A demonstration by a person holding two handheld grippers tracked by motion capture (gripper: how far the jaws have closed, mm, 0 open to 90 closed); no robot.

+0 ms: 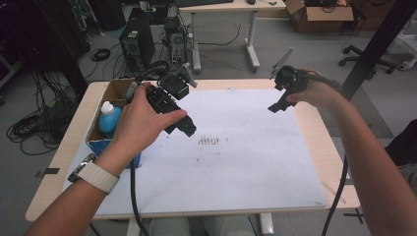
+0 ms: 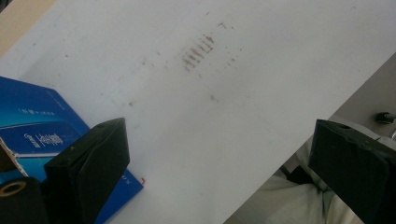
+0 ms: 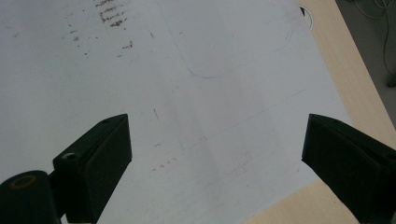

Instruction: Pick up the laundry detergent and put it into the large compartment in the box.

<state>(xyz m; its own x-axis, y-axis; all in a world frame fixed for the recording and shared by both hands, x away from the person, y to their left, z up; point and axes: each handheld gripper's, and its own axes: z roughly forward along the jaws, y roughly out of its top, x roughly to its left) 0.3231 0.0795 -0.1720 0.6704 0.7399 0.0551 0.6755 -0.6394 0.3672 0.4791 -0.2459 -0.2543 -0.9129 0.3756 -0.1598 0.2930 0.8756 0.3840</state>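
Evidently both the left gripper (image 1: 184, 125) and right gripper (image 1: 276, 105) hang empty, fingers spread wide — poised for the blue box (image 2: 35, 126) beside the left fingers

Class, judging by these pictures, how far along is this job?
Done: nothing visibly; the blue bottle sits in the cardboard box. In hand: left gripper and right gripper hang open and empty above the white mat. Left: any pick-up, probably.
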